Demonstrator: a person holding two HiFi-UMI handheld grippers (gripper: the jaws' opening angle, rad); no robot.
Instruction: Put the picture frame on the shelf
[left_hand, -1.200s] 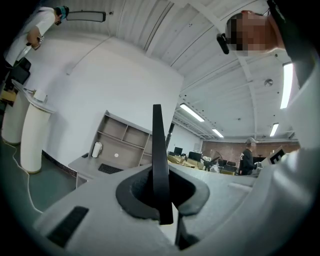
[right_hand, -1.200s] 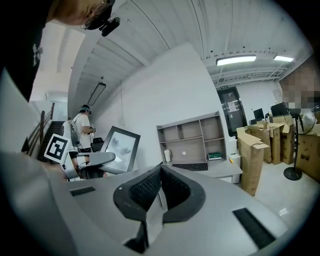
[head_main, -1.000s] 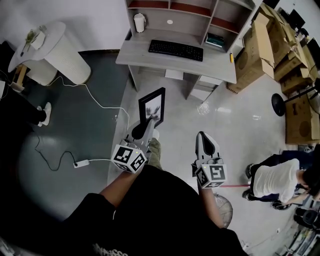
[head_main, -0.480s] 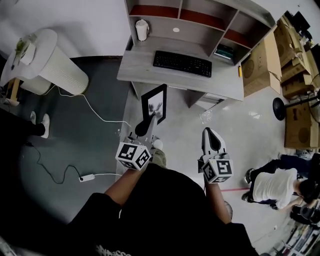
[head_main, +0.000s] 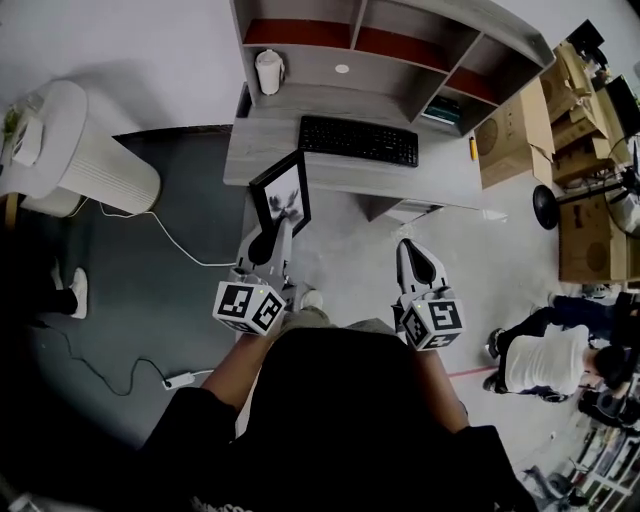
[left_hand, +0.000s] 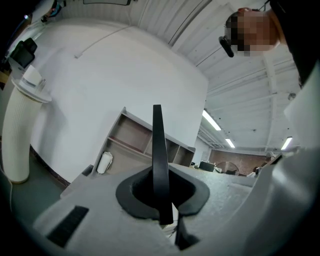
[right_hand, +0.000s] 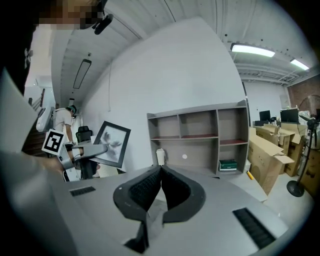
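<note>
Just off the counter's (head_main: 340, 172) front left corner, your left hand-held gripper (head_main: 266, 243) is clamped on the picture frame (head_main: 281, 195), holding it in the air short of the shelf (head_main: 400, 62). Your right hand-held gripper (head_main: 414, 264) hovers nearby, jaws together, empty.

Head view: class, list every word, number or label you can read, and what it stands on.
Nothing reads clearly.
Keyboard: key legends too small.
Cardboard boxes: any print too small.
Shirt lettering: cut off at the bottom edge, unreadable.
Marker cubes: black-and-white squares, no words.
</note>
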